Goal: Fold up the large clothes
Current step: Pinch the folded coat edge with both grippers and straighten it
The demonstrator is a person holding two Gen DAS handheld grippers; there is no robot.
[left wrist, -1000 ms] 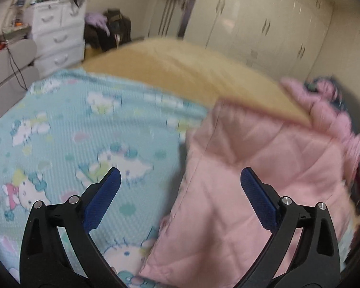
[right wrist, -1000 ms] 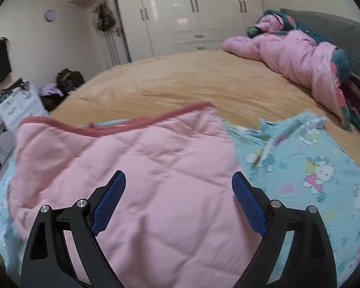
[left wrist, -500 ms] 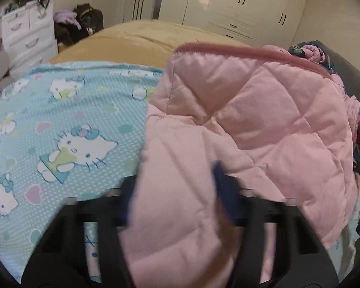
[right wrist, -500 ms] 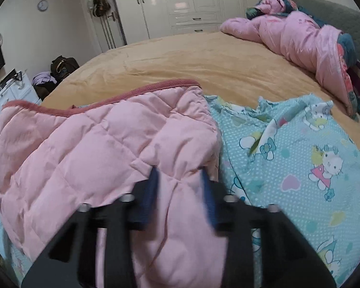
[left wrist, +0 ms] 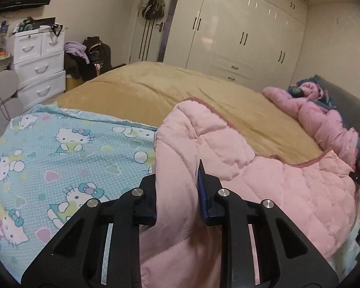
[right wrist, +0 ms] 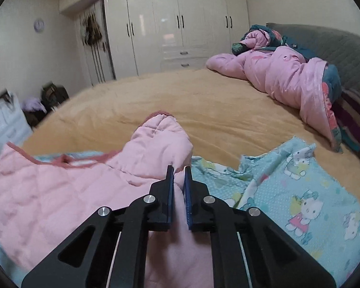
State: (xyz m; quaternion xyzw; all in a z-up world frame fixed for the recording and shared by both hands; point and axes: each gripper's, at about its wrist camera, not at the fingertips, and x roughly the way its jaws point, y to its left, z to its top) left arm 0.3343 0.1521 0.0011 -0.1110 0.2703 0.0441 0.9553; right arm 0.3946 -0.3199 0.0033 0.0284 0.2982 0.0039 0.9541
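Observation:
A pink quilted blanket (left wrist: 228,163) with a darker pink trim lies half folded on a light-blue cartoon-cat sheet (left wrist: 60,156) on the bed. My left gripper (left wrist: 177,184) is shut on a thick fold of the pink blanket and holds it raised. My right gripper (right wrist: 179,175) is shut on another bunched part of the same blanket (right wrist: 60,192), also lifted off the blue sheet (right wrist: 300,192). The blanket hangs between both grippers and hides the sheet under it.
The bed has a mustard-yellow cover (left wrist: 180,91). A crumpled pink duvet (right wrist: 288,76) lies by the grey headboard (right wrist: 336,45). White wardrobes (left wrist: 240,36) line the far wall. A white drawer unit (left wrist: 36,60) and a pile of bags (left wrist: 91,55) stand at the left.
Both grippers were open above the flat pink blanket a second ago. They closed on it and have lifted it, so the blanket now bunches up between the fingers.

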